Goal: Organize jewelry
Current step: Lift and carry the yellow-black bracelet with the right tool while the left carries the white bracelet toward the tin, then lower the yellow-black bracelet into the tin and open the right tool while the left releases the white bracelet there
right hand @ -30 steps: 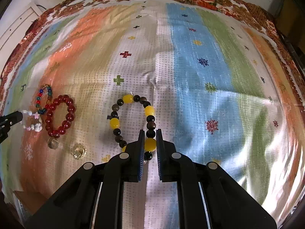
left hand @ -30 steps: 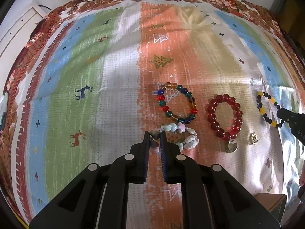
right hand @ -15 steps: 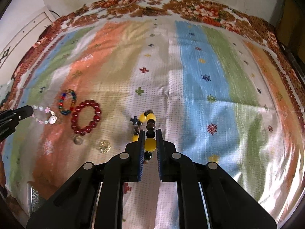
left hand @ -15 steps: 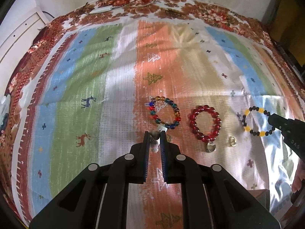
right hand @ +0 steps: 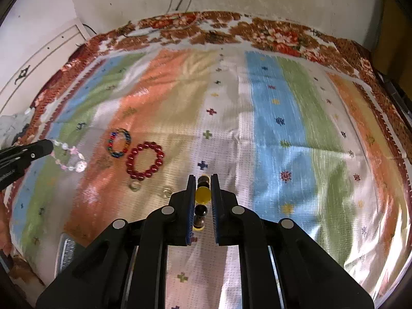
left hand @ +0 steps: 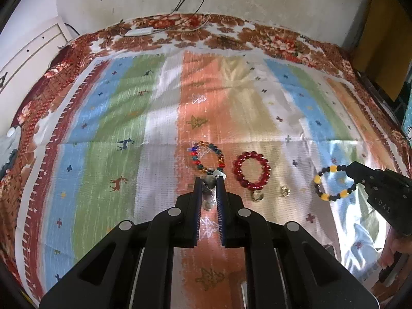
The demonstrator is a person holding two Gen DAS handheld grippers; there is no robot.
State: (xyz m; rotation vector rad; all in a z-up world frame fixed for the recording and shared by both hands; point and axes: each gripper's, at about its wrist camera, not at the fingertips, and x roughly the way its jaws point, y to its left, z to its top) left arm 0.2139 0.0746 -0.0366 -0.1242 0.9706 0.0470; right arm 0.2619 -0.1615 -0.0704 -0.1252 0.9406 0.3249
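My left gripper (left hand: 209, 180) is shut on a pale shell-and-pearl bracelet (left hand: 209, 183) and holds it above the striped cloth; the bracelet hangs from its tip in the right wrist view (right hand: 69, 158). My right gripper (right hand: 203, 180) is shut on a black-and-yellow bead bracelet (right hand: 203, 195), also lifted; it dangles from the tip in the left wrist view (left hand: 332, 182). On the cloth lie a multicoloured bead bracelet (left hand: 208, 158), a red bead bracelet (left hand: 251, 171), a silver ring (left hand: 257, 196) and a gold ring (left hand: 284, 191).
The striped cloth (left hand: 116, 141) covers a table with a floral border. A white cabinet (left hand: 28, 49) stands at the left. A wall with cables is behind. A box corner (right hand: 68, 252) shows at the near left edge in the right wrist view.
Both grippers have risen away from the cloth, each lifting its bracelet off the surface. The bracelets now hang from the fingertips. The other jewelry has not moved.
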